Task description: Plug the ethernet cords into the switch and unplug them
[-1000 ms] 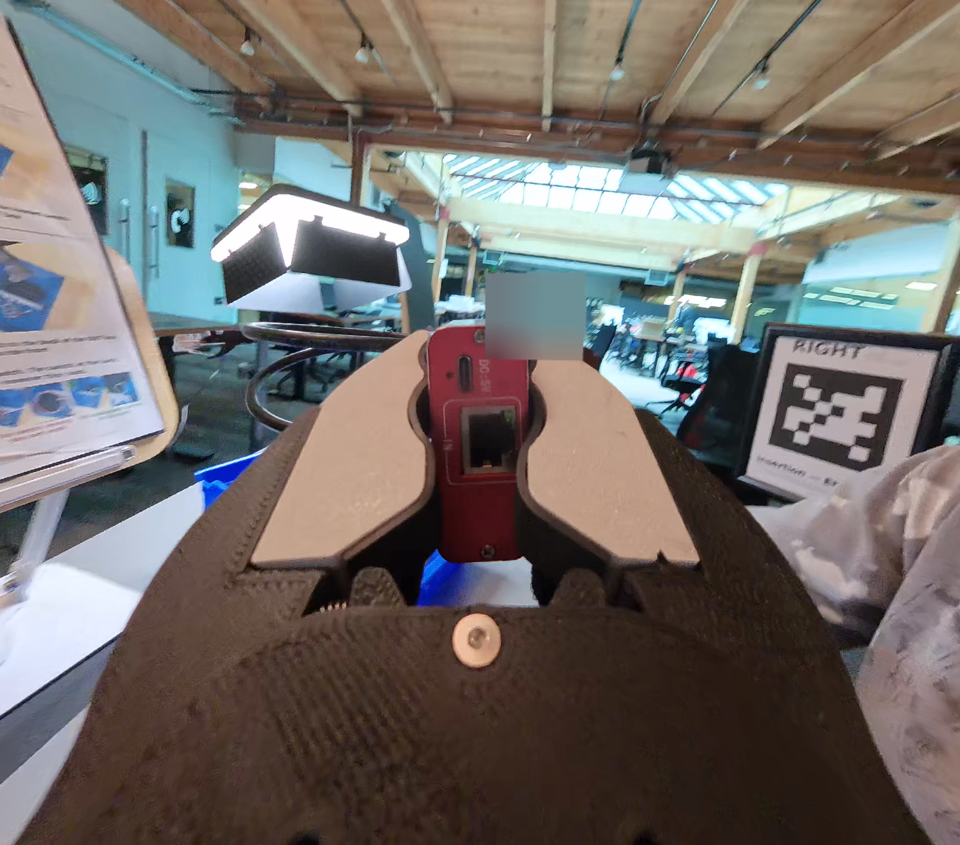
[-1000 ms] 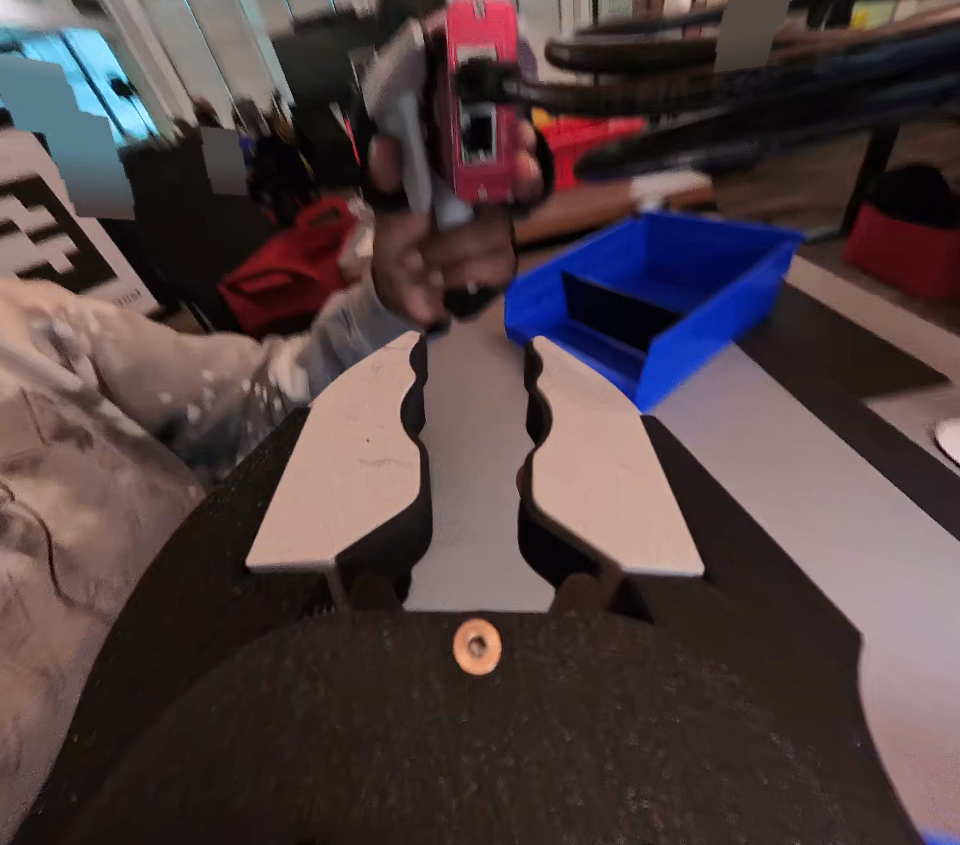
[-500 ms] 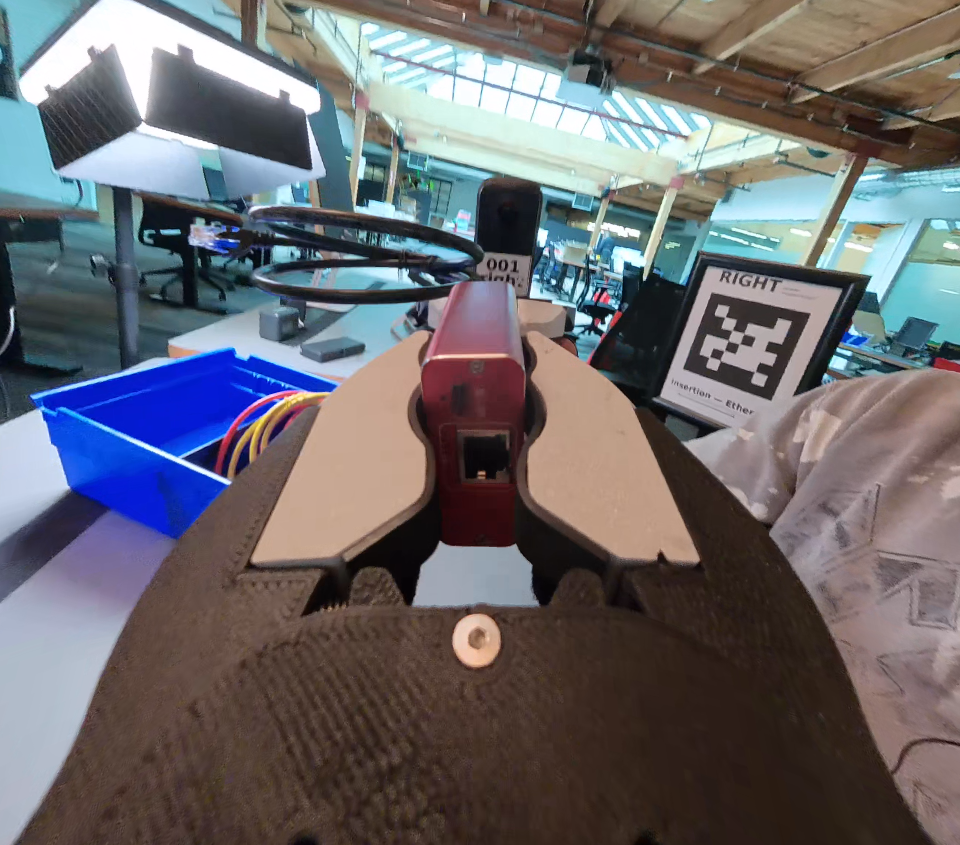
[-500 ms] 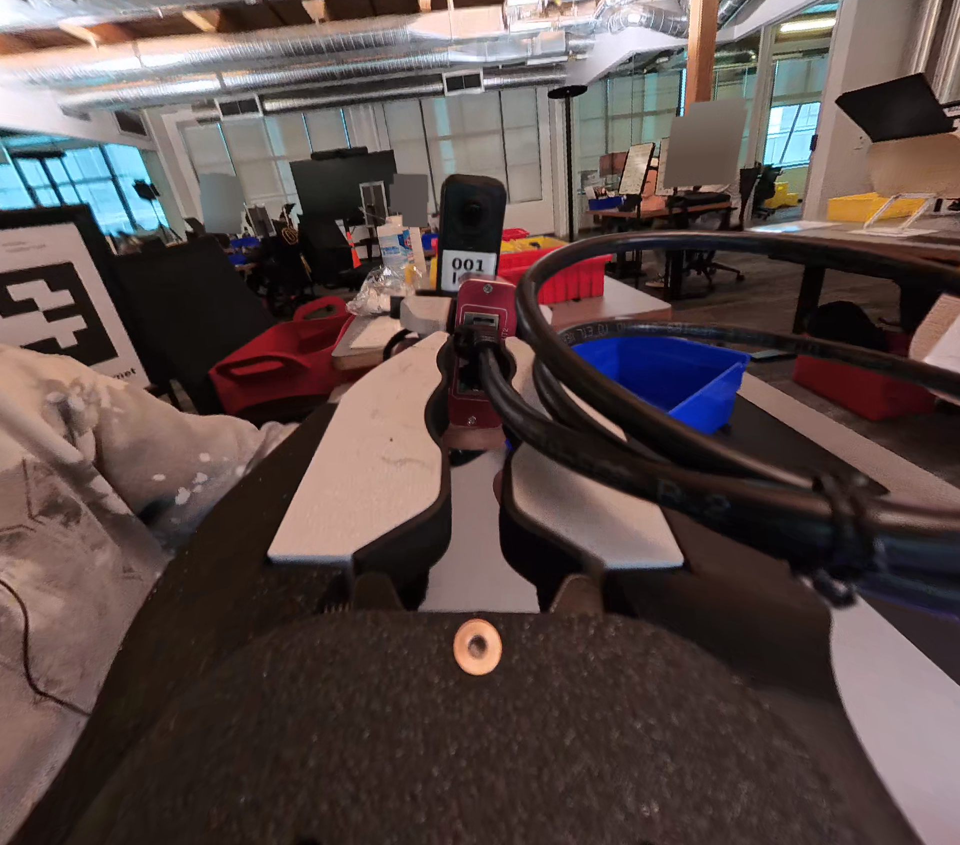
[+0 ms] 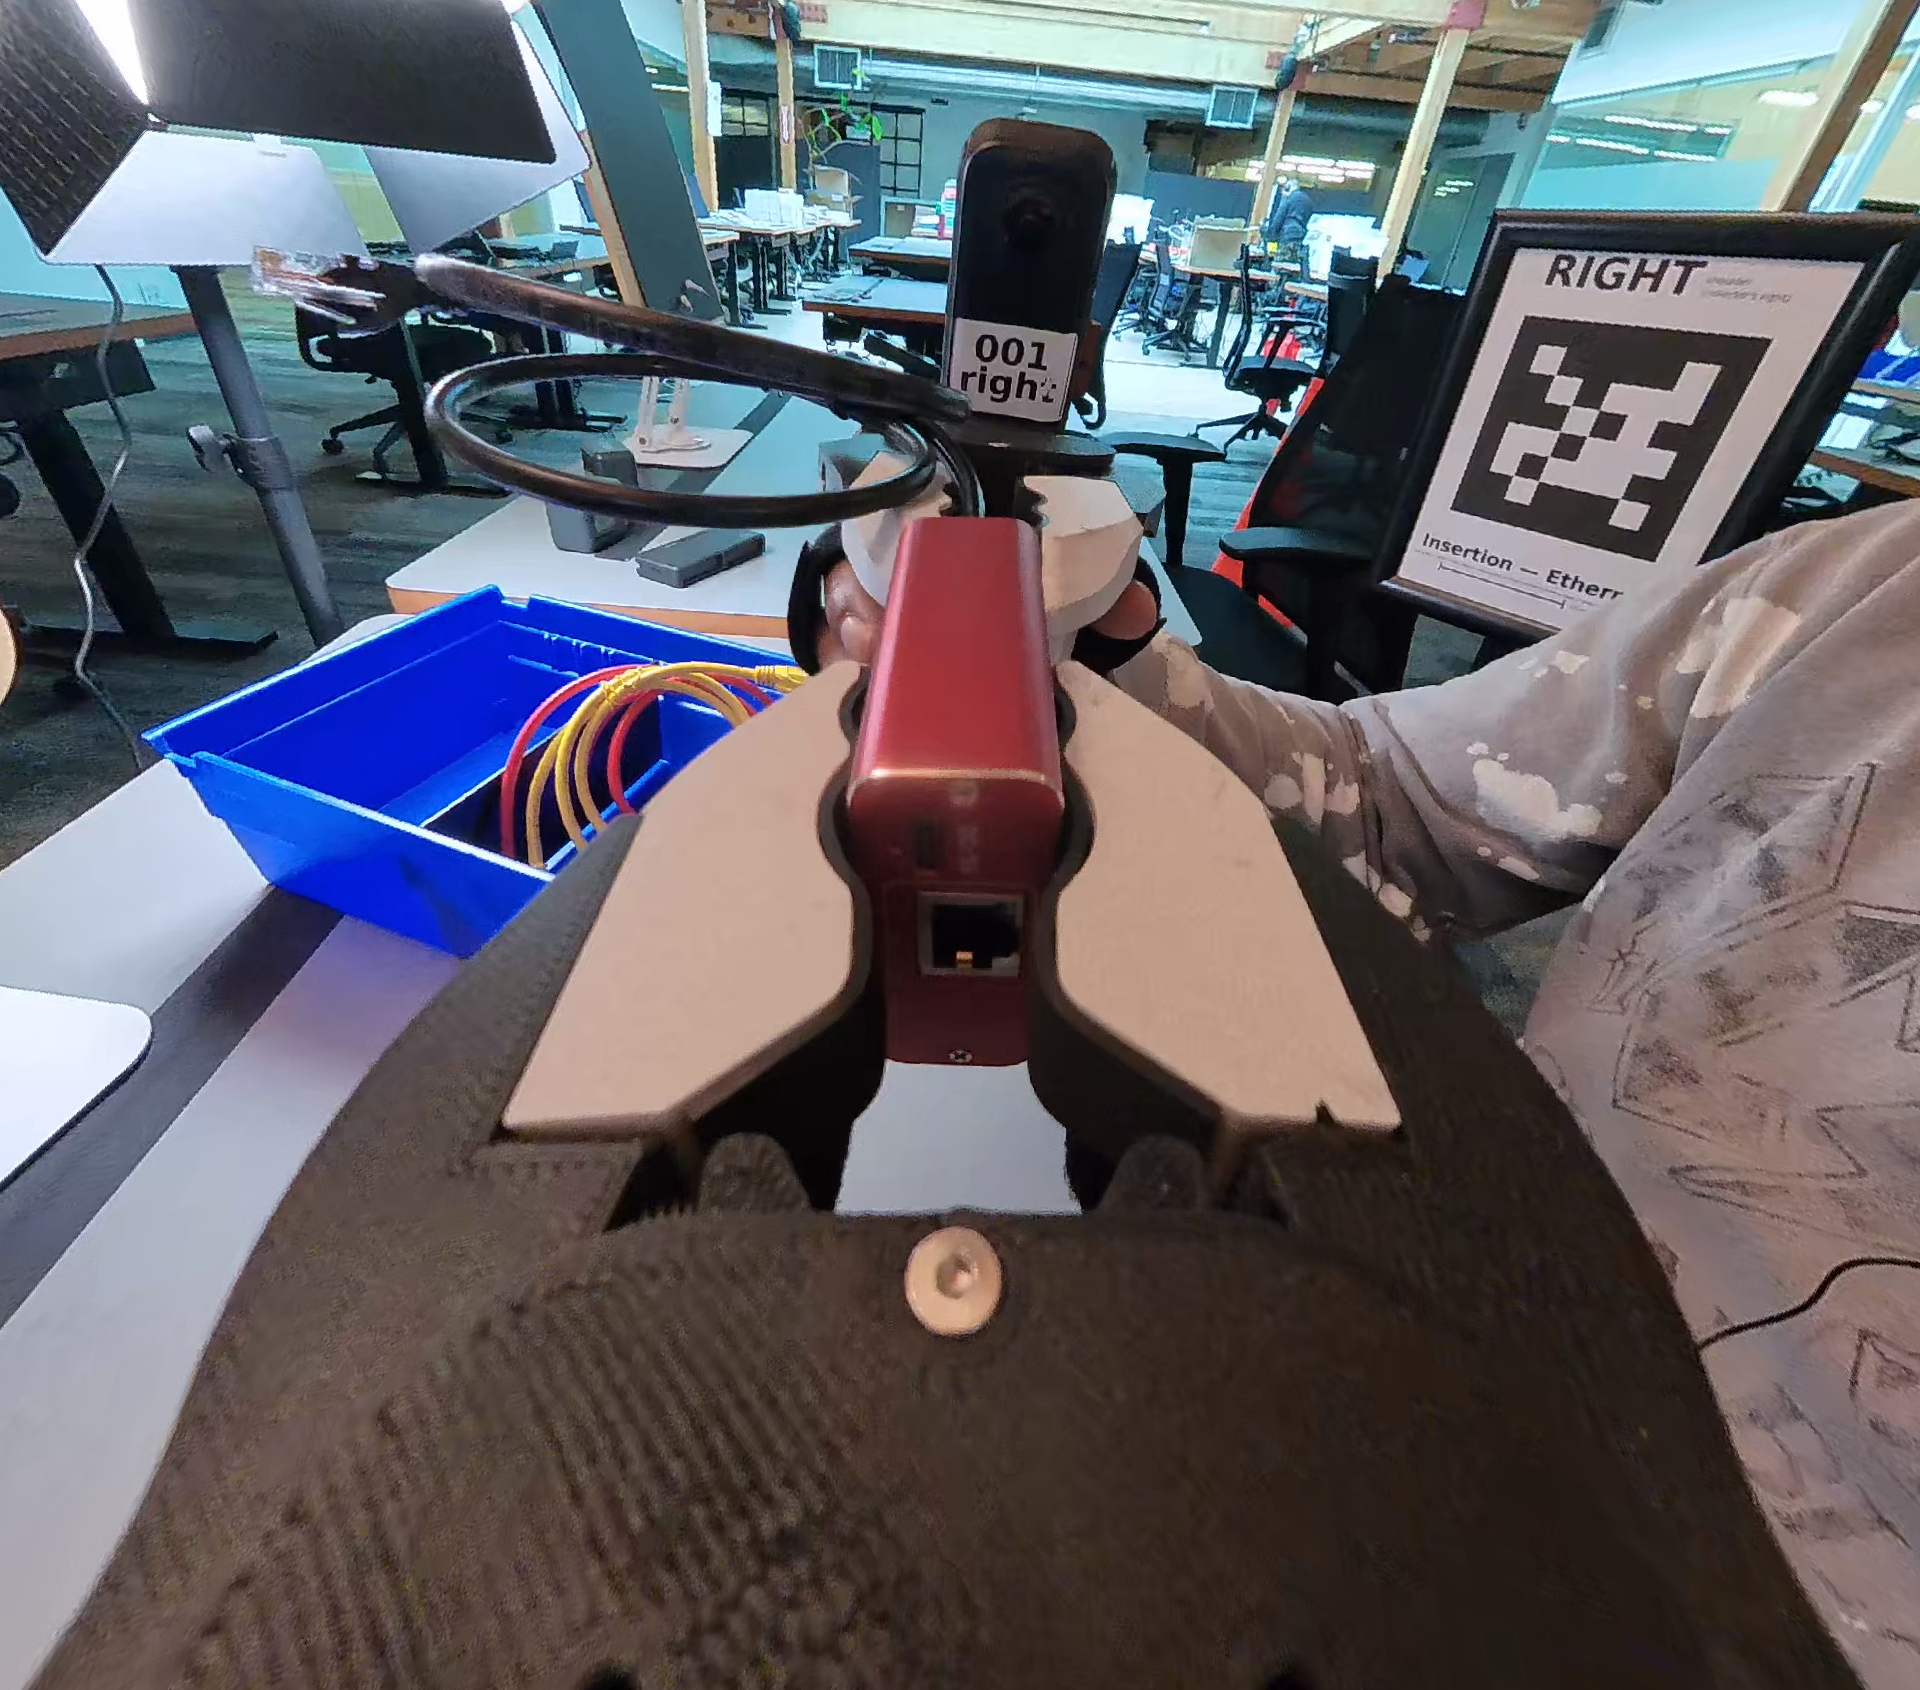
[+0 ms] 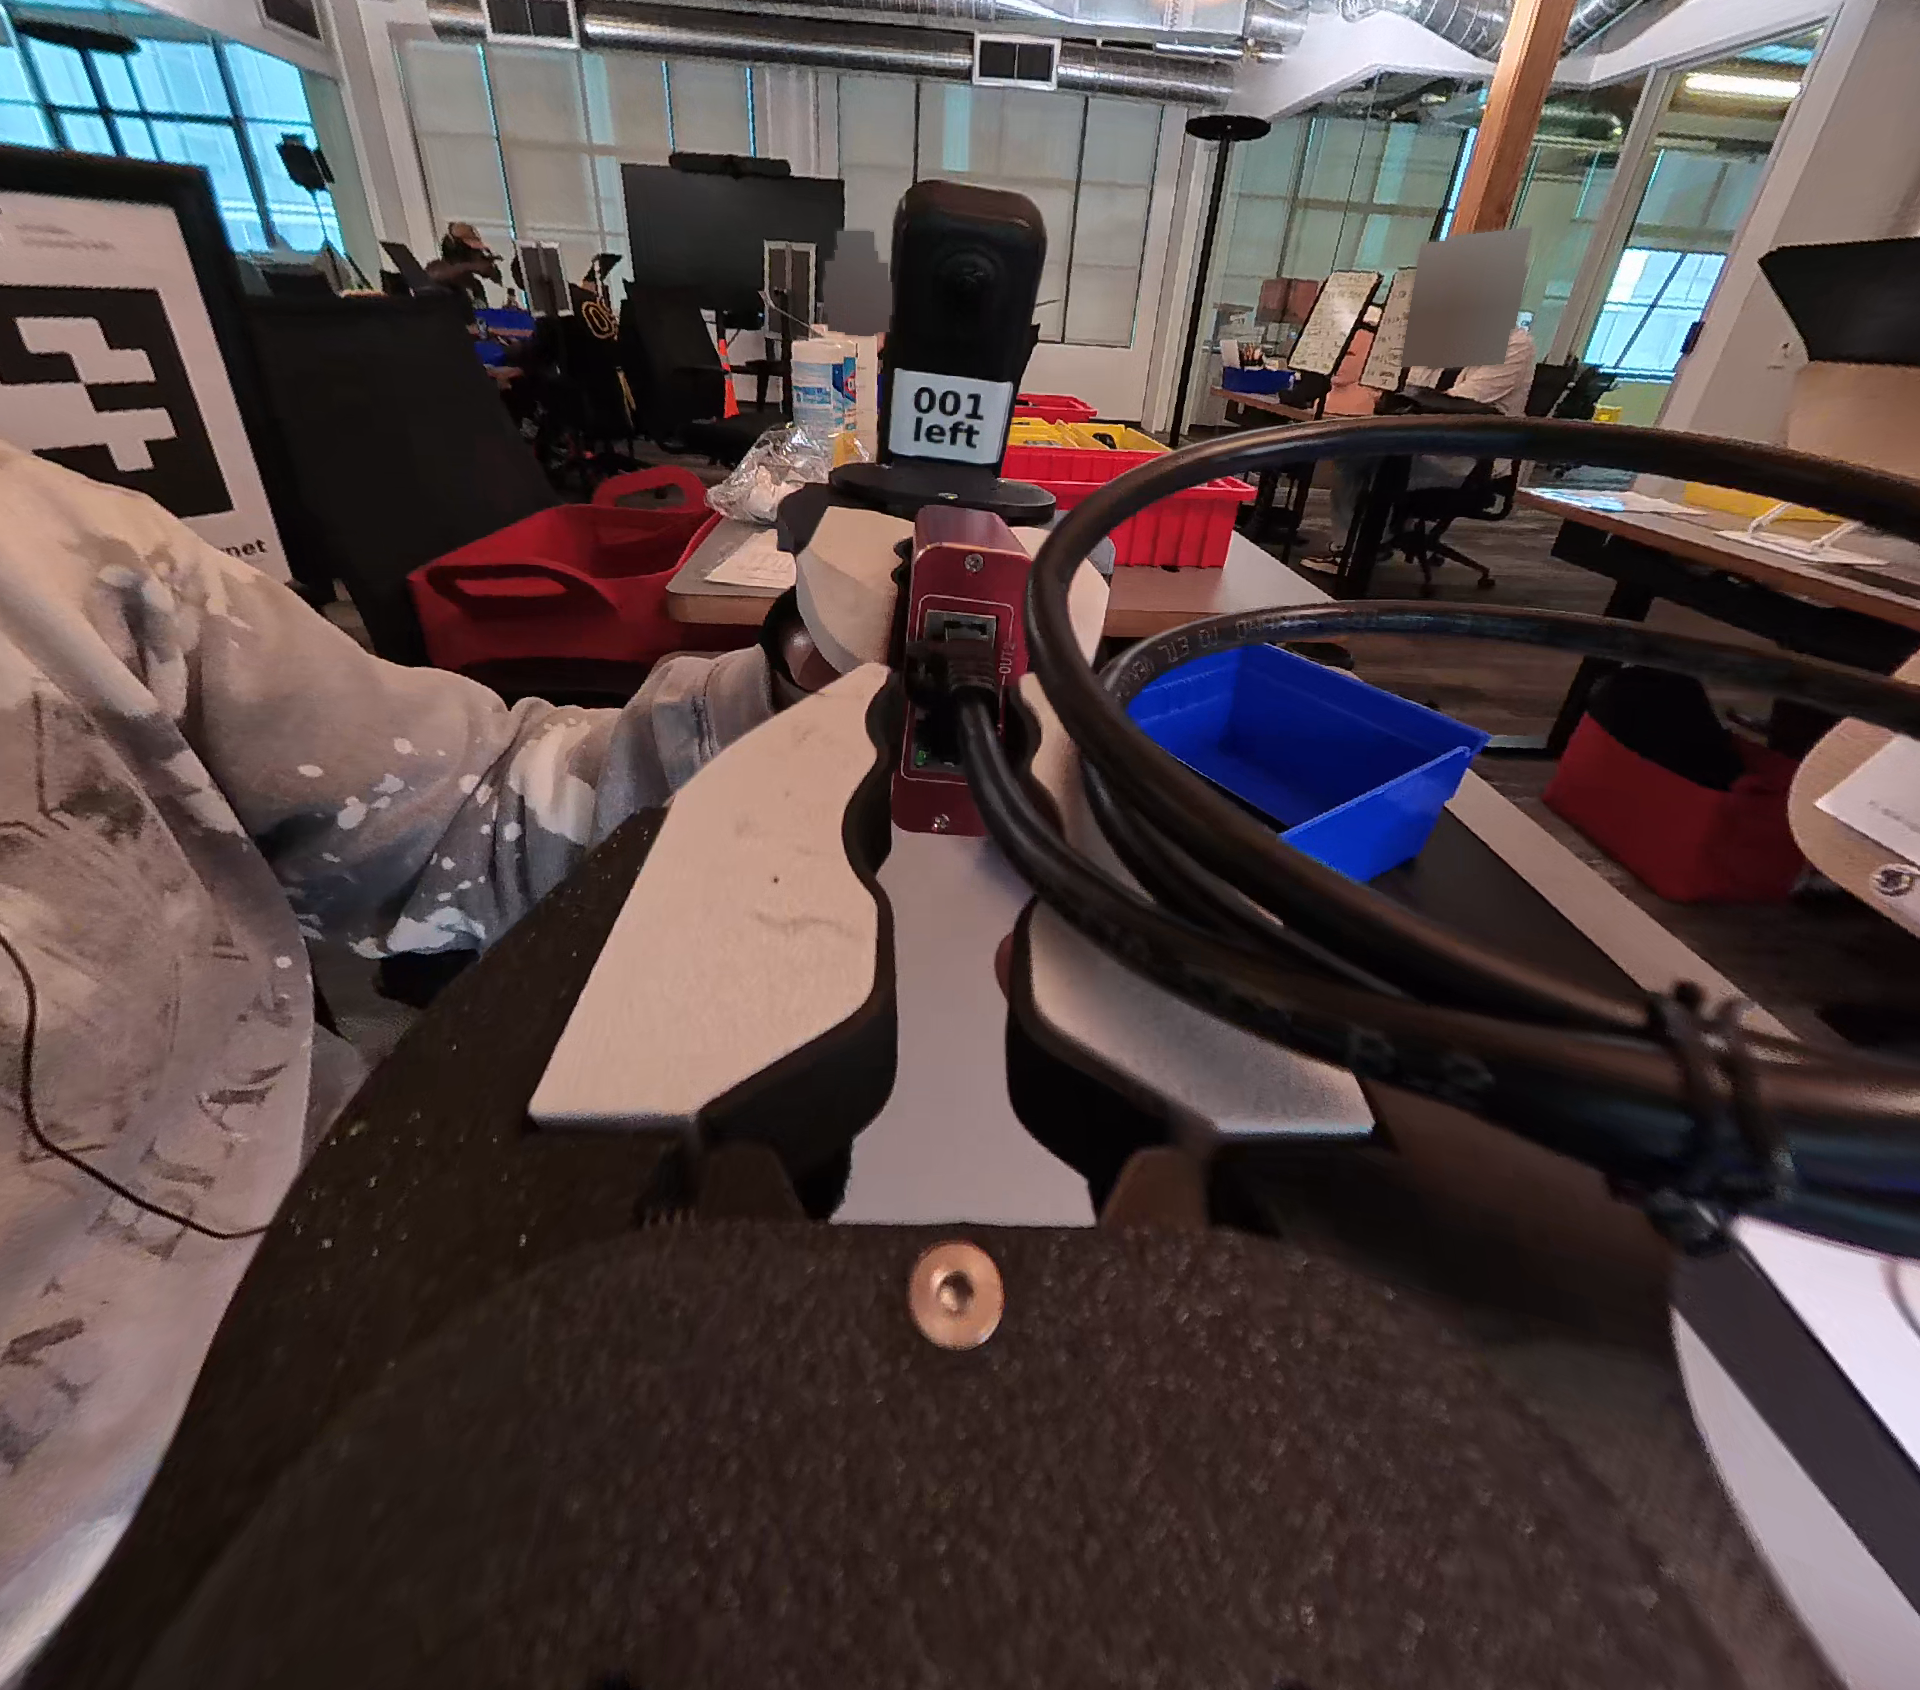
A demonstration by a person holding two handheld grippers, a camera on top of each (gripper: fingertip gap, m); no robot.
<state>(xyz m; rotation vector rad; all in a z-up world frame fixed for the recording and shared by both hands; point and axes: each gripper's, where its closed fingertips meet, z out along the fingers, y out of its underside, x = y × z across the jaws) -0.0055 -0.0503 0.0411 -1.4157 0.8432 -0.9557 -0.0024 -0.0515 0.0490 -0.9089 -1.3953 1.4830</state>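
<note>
My left gripper [image 5: 956, 705] is shut on a red switch [image 5: 956, 747] and holds it above the table, with an empty port [image 5: 971, 934] facing the camera. In the right wrist view the switch's other end [image 6: 966, 570] shows a black ethernet cord's plug [image 6: 951, 669] seated in the middle port. My right gripper [image 6: 956, 695] has its fingertips pressed against the sides of that plug. The coiled black cord [image 6: 1299, 923] lies over my right finger, and its free clear plug [image 5: 301, 279] sticks out to the left. The right gripper also shows beyond the switch in the left wrist view [image 5: 977, 539].
A blue bin [image 5: 312, 799] with red and yellow cords [image 5: 582, 736] sits on the grey table [image 5: 125, 892], and it also shows in the right wrist view [image 6: 1351, 819]. A studio light [image 5: 260, 9] stands at left. A framed marker sign [image 5: 1631, 414] and a person's sleeve [image 5: 1558, 809] are at right.
The left gripper tilted down from the ceiling toward the table, still holding the switch. The right gripper moved up to the switch and narrowed its jaws around the plugged-in cord's plug.
</note>
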